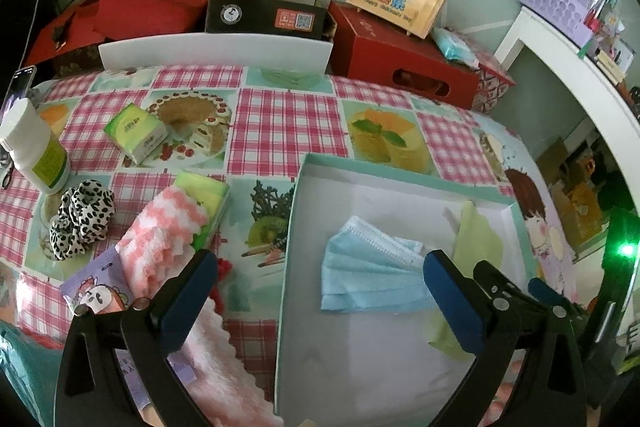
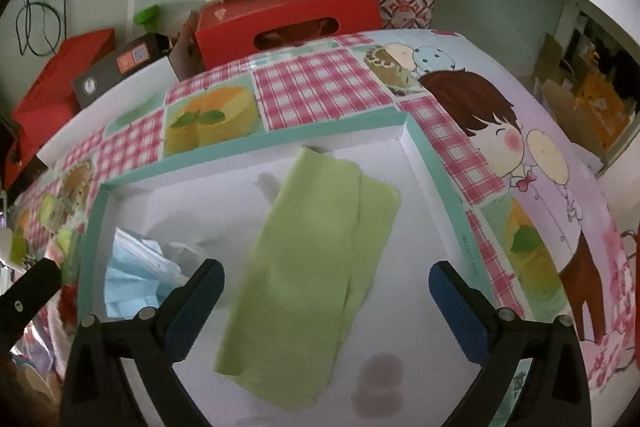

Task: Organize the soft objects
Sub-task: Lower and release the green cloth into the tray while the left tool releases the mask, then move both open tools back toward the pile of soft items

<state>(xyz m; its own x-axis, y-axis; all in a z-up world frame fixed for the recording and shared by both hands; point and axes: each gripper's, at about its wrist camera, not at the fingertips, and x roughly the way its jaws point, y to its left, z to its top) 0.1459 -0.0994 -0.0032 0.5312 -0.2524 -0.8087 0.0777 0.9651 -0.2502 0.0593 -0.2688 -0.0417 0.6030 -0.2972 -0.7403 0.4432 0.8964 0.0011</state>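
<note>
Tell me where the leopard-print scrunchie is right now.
In the left wrist view, the leopard-print scrunchie lies on the tablecloth at far left, just below the white bottle and left of the pink striped sock, outside the box.

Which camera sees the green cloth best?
The right wrist view: the green cloth lies spread in the box, nearly all visible between the open tool fingers. The left wrist view shows only part of it, behind the tool.

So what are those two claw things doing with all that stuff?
A person holds both, tidying soft things into the white box. A blue face mask and a green cloth already lie inside. The left gripper and right gripper are open, holding nothing. A leopard scrunchie and pink striped sock wait outside.
</note>
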